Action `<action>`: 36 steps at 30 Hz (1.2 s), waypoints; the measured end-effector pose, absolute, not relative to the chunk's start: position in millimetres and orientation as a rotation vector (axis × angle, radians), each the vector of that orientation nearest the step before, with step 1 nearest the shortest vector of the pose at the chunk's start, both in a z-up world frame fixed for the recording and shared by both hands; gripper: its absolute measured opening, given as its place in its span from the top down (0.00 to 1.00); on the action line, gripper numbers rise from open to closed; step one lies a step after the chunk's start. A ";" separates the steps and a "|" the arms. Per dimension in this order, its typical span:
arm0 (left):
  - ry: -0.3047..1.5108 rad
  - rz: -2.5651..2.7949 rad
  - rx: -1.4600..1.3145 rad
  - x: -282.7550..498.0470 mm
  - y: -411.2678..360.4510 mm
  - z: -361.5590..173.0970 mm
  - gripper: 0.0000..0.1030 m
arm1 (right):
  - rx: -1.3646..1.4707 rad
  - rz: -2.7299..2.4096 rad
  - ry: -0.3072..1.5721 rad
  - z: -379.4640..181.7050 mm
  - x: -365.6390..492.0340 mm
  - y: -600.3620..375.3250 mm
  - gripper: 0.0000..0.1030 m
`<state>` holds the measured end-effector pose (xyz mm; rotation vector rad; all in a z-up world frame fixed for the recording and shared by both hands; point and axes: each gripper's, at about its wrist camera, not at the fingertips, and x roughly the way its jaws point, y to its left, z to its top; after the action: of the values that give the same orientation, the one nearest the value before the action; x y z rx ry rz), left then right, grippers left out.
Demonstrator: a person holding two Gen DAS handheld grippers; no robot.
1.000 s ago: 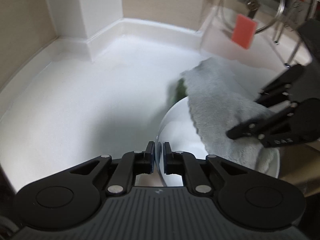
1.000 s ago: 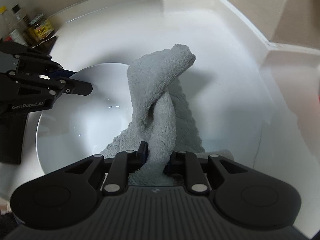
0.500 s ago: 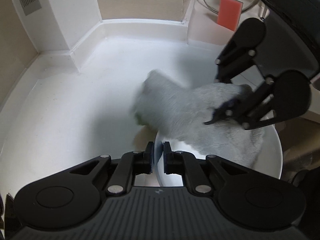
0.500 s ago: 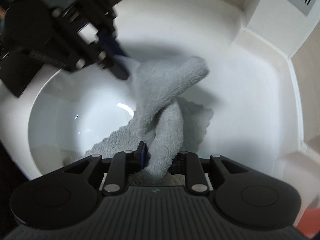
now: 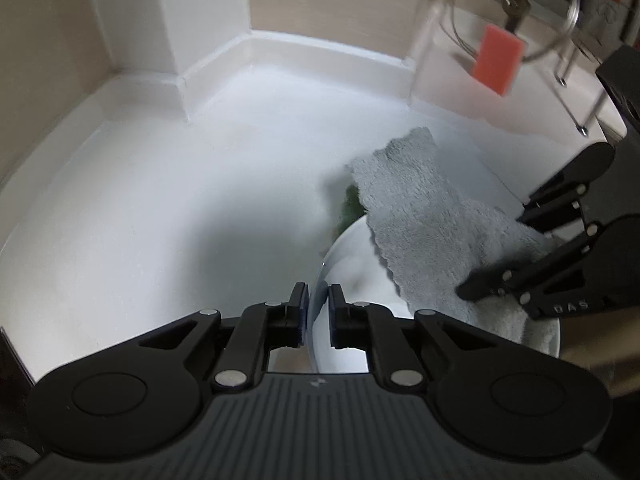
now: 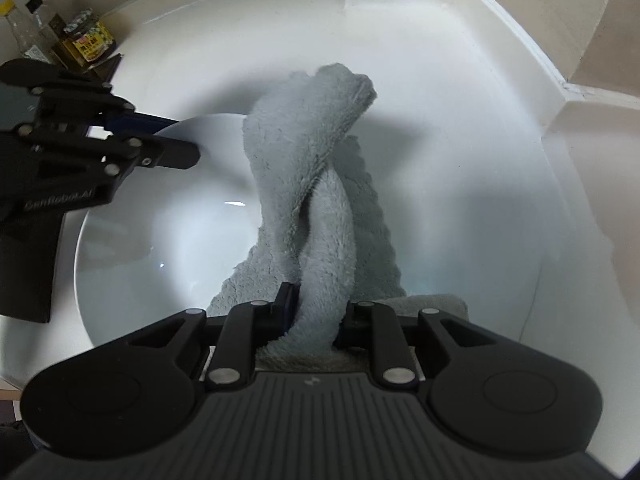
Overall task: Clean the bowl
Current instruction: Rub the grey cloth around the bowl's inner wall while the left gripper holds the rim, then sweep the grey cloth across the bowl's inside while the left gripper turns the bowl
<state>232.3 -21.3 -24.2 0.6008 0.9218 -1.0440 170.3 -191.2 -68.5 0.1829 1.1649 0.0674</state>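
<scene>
A white bowl (image 6: 160,248) sits on the white countertop; in the left wrist view its rim (image 5: 324,268) runs between my fingers. My left gripper (image 5: 318,312) is shut on that rim and also shows in the right wrist view (image 6: 176,140) at the bowl's far left edge. My right gripper (image 6: 316,312) is shut on a grey fluffy cloth (image 6: 304,168) that lies twisted inside the bowl and drapes over its right edge. In the left wrist view the cloth (image 5: 424,216) covers the bowl's right half, with the right gripper (image 5: 492,276) over it.
The white countertop (image 5: 160,200) has a raised back edge and a wall corner behind. A red sponge (image 5: 498,64) and a wire rack (image 5: 572,40) stand at the back right. Jars and bottles (image 6: 80,40) stand beside the bowl. Something green (image 5: 352,208) peeks from under the cloth.
The right gripper swung round over the bowl with the cloth and has come back to the bowl's right side. The left gripper has kept its hold on the rim.
</scene>
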 end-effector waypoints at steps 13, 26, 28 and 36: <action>0.905 -1.131 0.739 225.3 -34.3 -29.9 0.93 | -0.185 0.266 1.148 -62.5 181.4 -168.4 0.81; 0.910 -1.030 0.634 223.2 -21.1 -32.7 0.92 | 0.006 0.144 1.147 -56.6 205.5 -180.5 0.86; 0.913 -1.019 0.628 222.8 -21.9 -32.6 0.92 | 0.116 0.078 1.203 -59.8 193.7 -184.5 0.86; 0.903 -1.038 0.745 220.7 -36.6 -28.4 0.89 | 0.184 0.077 1.166 -64.8 176.3 -185.7 0.85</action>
<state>220.7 -36.6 -28.4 0.7454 0.9035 -1.0381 176.3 -185.7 -64.8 0.1841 1.1665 0.0772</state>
